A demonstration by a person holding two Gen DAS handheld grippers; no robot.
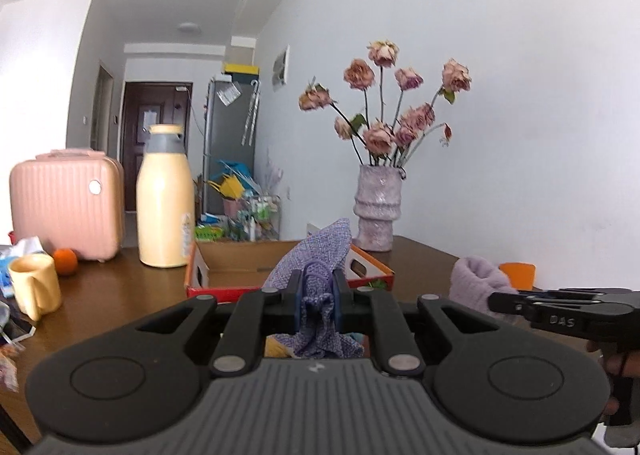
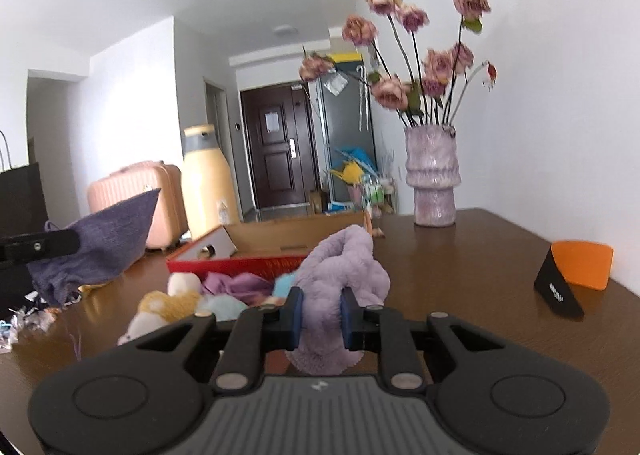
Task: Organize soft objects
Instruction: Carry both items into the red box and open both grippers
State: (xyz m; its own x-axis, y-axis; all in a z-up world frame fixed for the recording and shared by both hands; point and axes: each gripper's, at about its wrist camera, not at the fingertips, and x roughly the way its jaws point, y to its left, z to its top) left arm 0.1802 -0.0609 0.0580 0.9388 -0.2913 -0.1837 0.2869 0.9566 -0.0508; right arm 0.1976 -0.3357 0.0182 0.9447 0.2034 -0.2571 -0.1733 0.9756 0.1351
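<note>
My left gripper point(image 1: 318, 295) is shut on a purple woven drawstring pouch point(image 1: 316, 251) and holds it up in front of the red-rimmed cardboard box point(image 1: 224, 275). The pouch also shows at the left of the right wrist view point(image 2: 104, 239). My right gripper point(image 2: 320, 319) is shut on a lilac fluffy soft item point(image 2: 344, 271), held above the table near the box point(image 2: 240, 265). That item and the right gripper show at the right of the left wrist view point(image 1: 476, 279). Several soft toys point(image 2: 176, 307) and a purple cloth point(image 2: 240, 285) lie on the table by the box.
On the brown table point(image 2: 460, 275) stand a vase of dried roses point(image 1: 378, 203), a cream bottle point(image 1: 166, 199), a pink case point(image 1: 64, 203), a yellow mug point(image 1: 34, 285), an orange point(image 1: 65, 261) and an orange-black stand point(image 2: 576, 275). Wrappers point(image 2: 28, 321) lie at the left.
</note>
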